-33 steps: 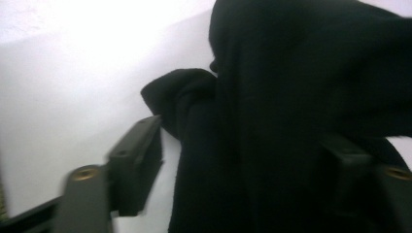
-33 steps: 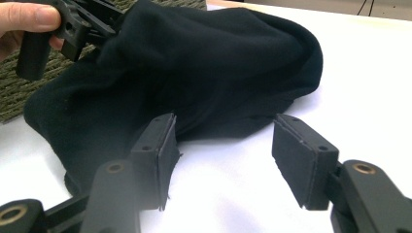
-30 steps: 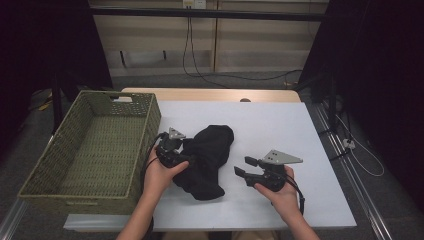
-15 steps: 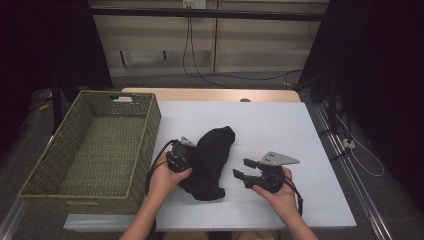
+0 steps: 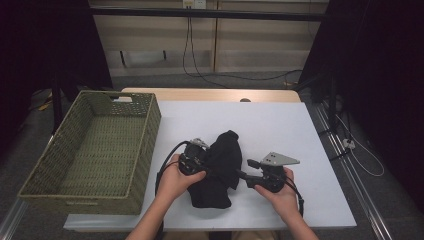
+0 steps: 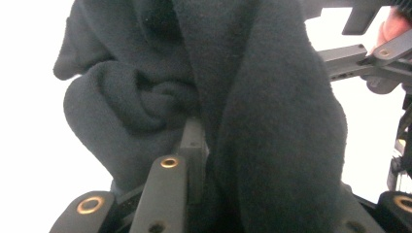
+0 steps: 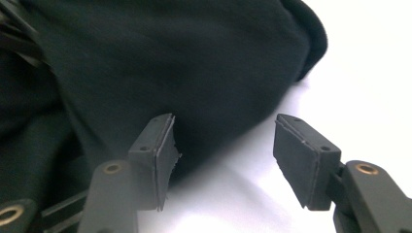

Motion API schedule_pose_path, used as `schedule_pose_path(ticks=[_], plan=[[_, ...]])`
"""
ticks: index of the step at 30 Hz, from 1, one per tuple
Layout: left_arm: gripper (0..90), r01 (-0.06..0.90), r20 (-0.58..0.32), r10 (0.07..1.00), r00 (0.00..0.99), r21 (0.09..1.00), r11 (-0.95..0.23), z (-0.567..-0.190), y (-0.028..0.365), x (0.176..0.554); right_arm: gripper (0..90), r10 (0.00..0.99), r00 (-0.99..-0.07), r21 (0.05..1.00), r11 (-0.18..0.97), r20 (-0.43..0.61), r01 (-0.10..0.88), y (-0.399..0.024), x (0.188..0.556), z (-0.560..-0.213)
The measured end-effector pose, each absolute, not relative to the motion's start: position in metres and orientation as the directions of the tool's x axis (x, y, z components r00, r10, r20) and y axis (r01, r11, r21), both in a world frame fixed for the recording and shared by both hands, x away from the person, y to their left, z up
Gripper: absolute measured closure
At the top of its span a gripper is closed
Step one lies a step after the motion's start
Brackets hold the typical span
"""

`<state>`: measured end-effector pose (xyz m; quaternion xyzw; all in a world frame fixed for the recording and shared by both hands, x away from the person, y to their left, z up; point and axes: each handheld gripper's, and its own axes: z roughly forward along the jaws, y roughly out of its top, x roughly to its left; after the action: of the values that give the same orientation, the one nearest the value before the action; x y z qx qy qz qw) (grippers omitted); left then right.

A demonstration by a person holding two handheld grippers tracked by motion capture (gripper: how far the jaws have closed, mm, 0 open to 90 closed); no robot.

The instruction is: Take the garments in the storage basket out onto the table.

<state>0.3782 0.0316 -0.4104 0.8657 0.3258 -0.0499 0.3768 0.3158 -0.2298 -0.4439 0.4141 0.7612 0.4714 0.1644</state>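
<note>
White table (image 5: 280,125), left claw (image 6: 204,160) pinching black cloth (image 6: 272,121), wicker basket (image 5: 95,150)

No legible text, label, brand, number or sign appears in any view. The wicker basket (image 5: 90,150) carries a small pale tag at its far rim and a dark strip on its near wall; both are too small and blurred to read

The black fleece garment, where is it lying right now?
In the high view the black fleece garment lies on the white table near its front edge, between the left claw and the right claw, right of the green woven basket.
</note>
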Motion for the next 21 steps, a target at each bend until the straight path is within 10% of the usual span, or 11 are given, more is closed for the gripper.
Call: schedule_pose_path(ticks=[9, 21], plan=[[68.7, 0.654, -0.213, 0.741, 0.636, 0.659, -0.372, -0.405, 0.080, 0.398, 37.5, 0.809, -0.569, 0.848, 0.195, 0.146, 0.494, -0.234, 0.319, -0.446], [69.7, 0.671, -0.188, 0.774, 0.604, 0.644, -0.367, -0.409, 0.089, 0.405, 36.6, 0.774, -0.622, 0.805, 0.291, 0.119, 0.516, -0.190, 0.338, -0.458]])
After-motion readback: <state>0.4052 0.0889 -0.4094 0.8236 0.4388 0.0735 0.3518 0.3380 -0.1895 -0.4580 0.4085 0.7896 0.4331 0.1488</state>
